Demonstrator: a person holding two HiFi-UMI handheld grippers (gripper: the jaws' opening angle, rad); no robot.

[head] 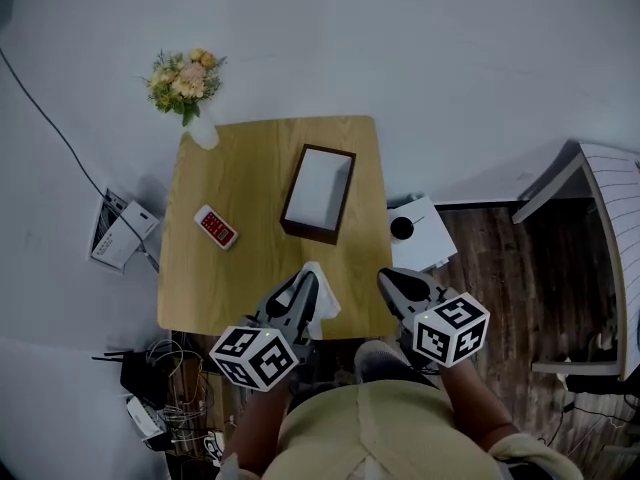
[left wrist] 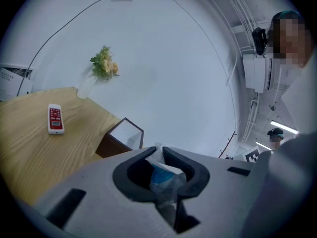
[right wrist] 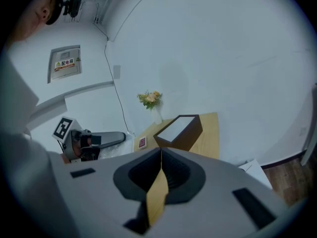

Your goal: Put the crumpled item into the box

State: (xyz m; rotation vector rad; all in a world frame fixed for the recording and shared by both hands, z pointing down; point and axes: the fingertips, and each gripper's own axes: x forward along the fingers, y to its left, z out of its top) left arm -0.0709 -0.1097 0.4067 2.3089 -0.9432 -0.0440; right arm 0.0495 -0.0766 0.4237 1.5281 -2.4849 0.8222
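The crumpled item [head: 325, 299], a white wad with a blue patch [left wrist: 162, 174], is pinched in my left gripper [head: 306, 288], which is shut on it over the near edge of the wooden table [head: 250, 168]. In the left gripper view the wad sticks out past the closed tips of the left gripper [left wrist: 159, 153]. The box [head: 318, 193], dark brown with a pale inside, stands open just beyond on the table [left wrist: 122, 137] [right wrist: 180, 129]. My right gripper [head: 393, 282] hovers at the table's near right corner, shut with nothing between its tips [right wrist: 161, 150].
A red remote [head: 215, 227] lies left of the box. A vase of flowers [head: 186, 84] stands at the far left corner. Right of the table is a white stand [head: 425, 236] carrying a black object. Papers [head: 120, 233] and cables lie on the floor at left.
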